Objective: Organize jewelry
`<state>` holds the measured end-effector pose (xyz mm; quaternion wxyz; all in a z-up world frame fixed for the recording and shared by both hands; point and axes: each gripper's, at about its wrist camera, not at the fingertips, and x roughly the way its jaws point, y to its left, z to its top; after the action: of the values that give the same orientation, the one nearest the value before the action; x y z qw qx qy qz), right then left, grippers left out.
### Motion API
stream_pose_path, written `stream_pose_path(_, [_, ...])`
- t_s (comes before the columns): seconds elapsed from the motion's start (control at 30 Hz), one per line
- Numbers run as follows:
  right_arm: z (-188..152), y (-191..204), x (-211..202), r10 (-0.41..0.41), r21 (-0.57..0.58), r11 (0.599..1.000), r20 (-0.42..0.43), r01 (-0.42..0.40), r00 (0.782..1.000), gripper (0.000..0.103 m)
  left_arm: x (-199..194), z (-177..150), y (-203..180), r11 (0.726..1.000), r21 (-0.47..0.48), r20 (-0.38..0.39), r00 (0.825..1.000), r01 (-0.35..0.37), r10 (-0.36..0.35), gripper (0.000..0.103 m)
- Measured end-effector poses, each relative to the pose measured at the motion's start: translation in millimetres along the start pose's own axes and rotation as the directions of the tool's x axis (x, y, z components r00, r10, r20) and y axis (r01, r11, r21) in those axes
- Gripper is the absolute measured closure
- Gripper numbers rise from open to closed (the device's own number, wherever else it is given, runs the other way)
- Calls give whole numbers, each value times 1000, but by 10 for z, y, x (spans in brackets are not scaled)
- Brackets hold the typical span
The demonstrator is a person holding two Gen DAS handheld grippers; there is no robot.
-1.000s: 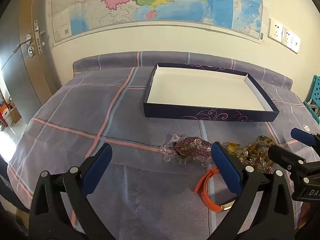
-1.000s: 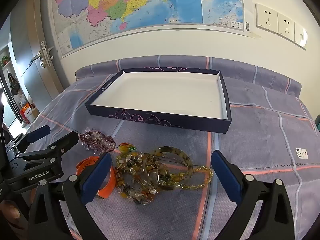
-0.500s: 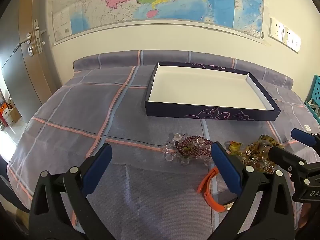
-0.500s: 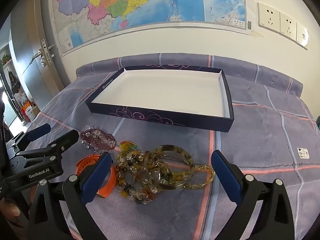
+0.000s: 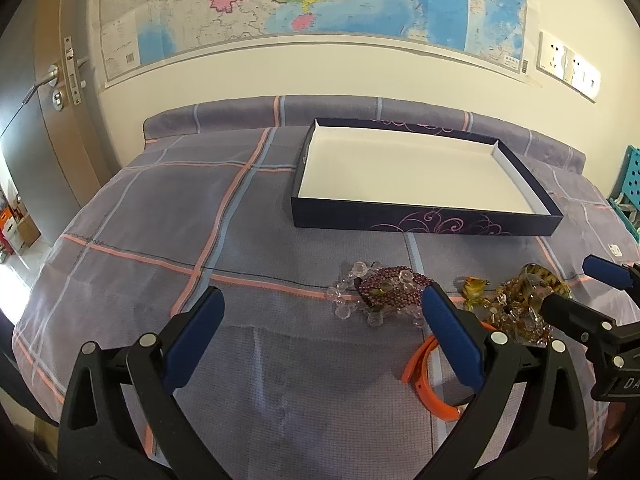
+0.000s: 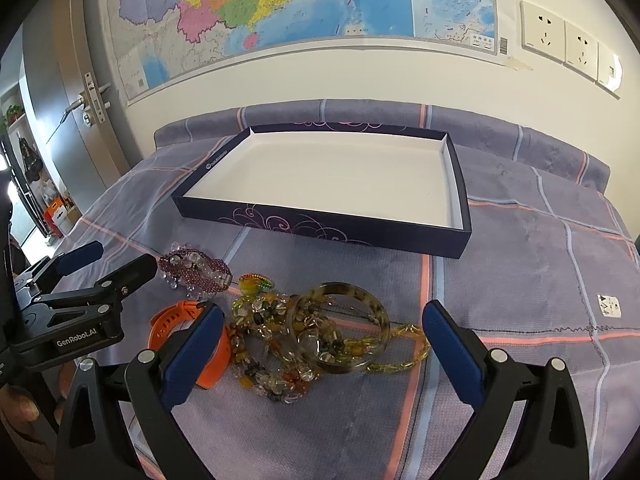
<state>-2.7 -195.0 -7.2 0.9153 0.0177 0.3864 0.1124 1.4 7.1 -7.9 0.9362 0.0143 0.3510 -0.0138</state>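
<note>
Bedroom with a coloured wall map (image 6: pixel 280 0) above a bed under a purple-grey checked cover (image 5: pixel 160 220). Held the left hand-held gripper (image 5: pixel 320 300) low over the cover, jaws wide apart, gripping nothing; likewise the right hand-held gripper (image 6: pixel 322 314), spread open directly above the jewelry heap, empty. Barely shifted either one over the last second: same hover, same pile, nothing lifted. Judged the task therefore hardly begun, with the first pick yet to come.

Counted outward from the right jaws: one mottled tortoiseshell bangle (image 6: pixel 376 312), lying on a tangle of amber and clear bead strands (image 6: pixel 264 344) too knotted to number; one small yellow-green bead piece (image 6: pixel 252 282) just beyond; one orange strap-like wristband (image 6: pixel 172 320) by the left finger; one purple beaded bracelet mixed with clear crystals (image 5: pixel 390 294), nearest the left hand-held gripper. Found, well beyond the heap, one shallow dark-blue cardboard box with white lining and pink scrollwork (image 6: pixel 320 228), empty, all jewelry lying outside it on the cover.
</note>
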Motion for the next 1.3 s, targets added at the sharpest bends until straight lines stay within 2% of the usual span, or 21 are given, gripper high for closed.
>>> stream_pose_path(0.2, [-23,-167,-5,8,38,999,-11,-8,1000,7,-25,-66,-81,998,47,-8,999,50,-50,6])
stream_pose_path(0.3, [-6,-298,-19,6,68,998,-14,-5,1000,10,-37,-83,-130,995,69,-10,997,77,-77,6])
stream_pose_path(0.5, [57,-481,4,32,98,995,-28,-29,999,29,-42,-126,-190,987,95,-29,991,132,-130,6])
stream_pose_path(0.57, [60,-494,33,46,94,995,-37,-43,998,40,-46,-149,-204,985,104,-34,990,138,-135,6])
stream_pose_path(0.63, [60,-491,77,57,85,995,-55,-52,997,47,-55,-169,-218,983,115,-38,989,144,-141,6])
stream_pose_path(0.67, [60,-491,91,58,82,995,-62,-53,996,55,-61,-182,-224,981,119,-42,988,154,-150,7])
stream_pose_path(0.73, [59,-474,136,70,69,996,-83,-64,994,66,-74,-198,-240,976,130,-48,985,172,-167,12])
stream_pose_path(1.0, [78,-446,246,88,50,995,-123,-83,988,75,-48,-237,-306,963,154,-87,974,222,-211,30])
stream_pose_path(1.13, [78,-437,335,83,32,996,-154,-79,985,84,-13,-252,-310,956,150,-116,964,254,-238,37])
stream_pose_path(1.3, [85,-442,356,84,20,996,-160,-81,984,96,29,-258,-302,947,131,-147,951,293,-274,60])
